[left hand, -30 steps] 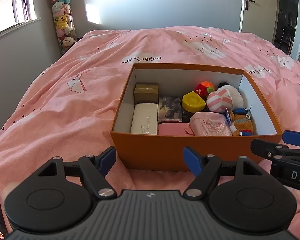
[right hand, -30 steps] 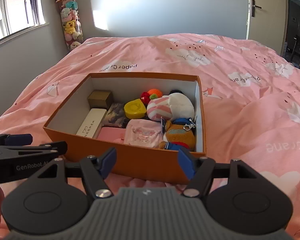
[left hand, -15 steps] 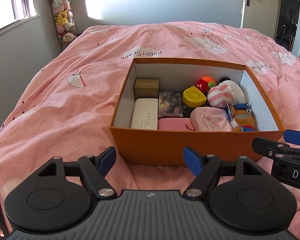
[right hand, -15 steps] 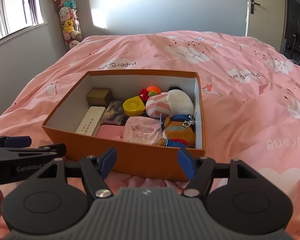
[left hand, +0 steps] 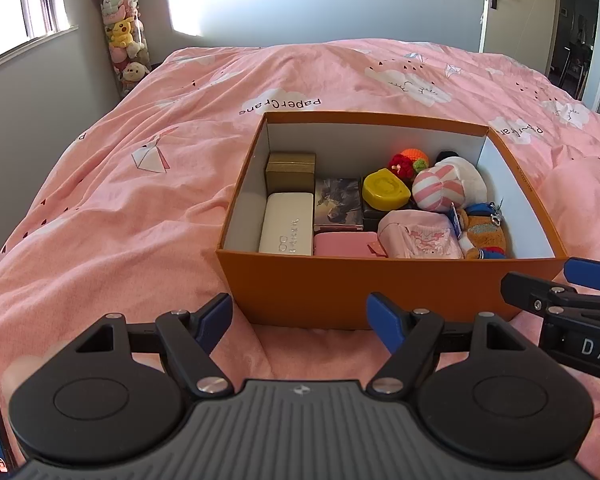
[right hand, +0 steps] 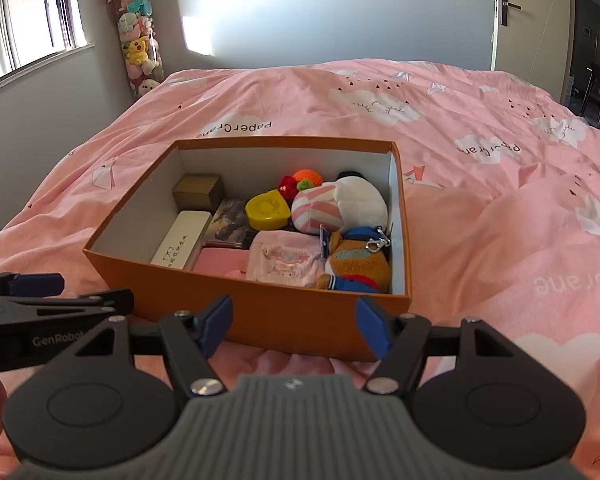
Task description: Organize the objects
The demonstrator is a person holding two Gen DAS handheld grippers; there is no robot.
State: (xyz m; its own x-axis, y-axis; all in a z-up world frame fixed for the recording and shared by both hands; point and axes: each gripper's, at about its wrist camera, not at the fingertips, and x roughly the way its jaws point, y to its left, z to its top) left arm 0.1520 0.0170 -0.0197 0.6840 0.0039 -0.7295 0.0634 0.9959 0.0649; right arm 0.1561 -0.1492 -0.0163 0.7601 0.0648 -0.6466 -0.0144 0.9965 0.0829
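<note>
Box, an open orange cardboard one [left hand: 380, 288] packed w/ small items on the pink quilt [left hand: 140, 208], lay at 12 o'clock just beyond both empty, wide-open grippers, left gripper [left hand: 299, 316] & right gripper [right hand: 294, 322], long axis running 9-to-3, neither nearer.

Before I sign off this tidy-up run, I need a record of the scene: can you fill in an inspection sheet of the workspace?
Surface: pink bedspread with cloud prints, rumpled, covering the bed.
Job's things: orange box open, no lid seen; inside, white case at left, gold box behind it, yellow container, pink pouch, striped plush, bear plush.
Clutter: nothing seen on the bedspread outside the box.
Grippers: left gripper open, empty; right gripper open, empty; both short of the box.
Cables: nothing seen.
Surroundings: window at left, tube of plush toys in the corner, door at right.
</note>
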